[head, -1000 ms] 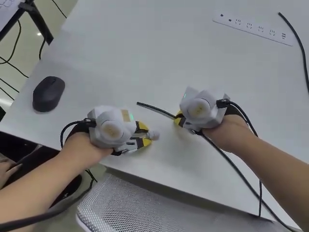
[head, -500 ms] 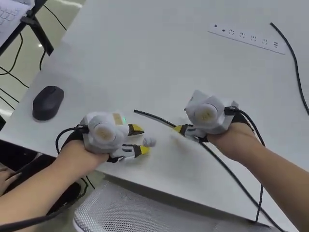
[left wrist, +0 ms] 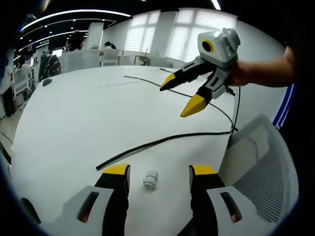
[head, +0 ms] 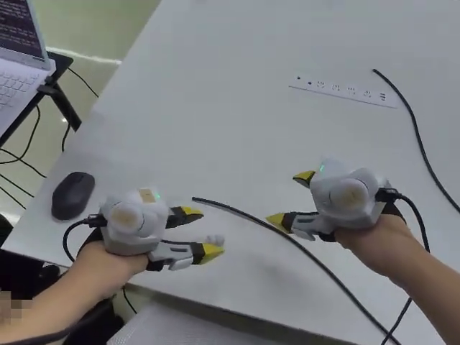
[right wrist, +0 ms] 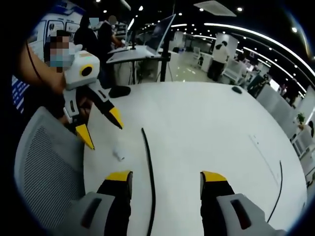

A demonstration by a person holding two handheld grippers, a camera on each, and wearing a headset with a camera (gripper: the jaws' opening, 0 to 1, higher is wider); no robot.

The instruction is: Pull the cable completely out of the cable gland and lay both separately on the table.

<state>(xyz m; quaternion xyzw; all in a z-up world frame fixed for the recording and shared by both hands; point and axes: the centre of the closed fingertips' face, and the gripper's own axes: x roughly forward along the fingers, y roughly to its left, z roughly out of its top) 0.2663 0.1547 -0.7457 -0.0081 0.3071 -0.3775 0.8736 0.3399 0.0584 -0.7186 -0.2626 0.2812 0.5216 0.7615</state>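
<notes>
- Cable: far end cut off by bottom edge in head view; also runs out the bottom of right gripper view.
- Cable gland: too small, nut/thread detail n/a; soft in left gripper view.
- Laptop: cut by left edge.

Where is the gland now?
In the head view the gland lies on the table between the left claw's open jaws, near the cable's end.

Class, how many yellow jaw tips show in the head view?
4. Two on the left gripper, flanking the gland; two on the right gripper, near the cable. None seem hidden.
</notes>
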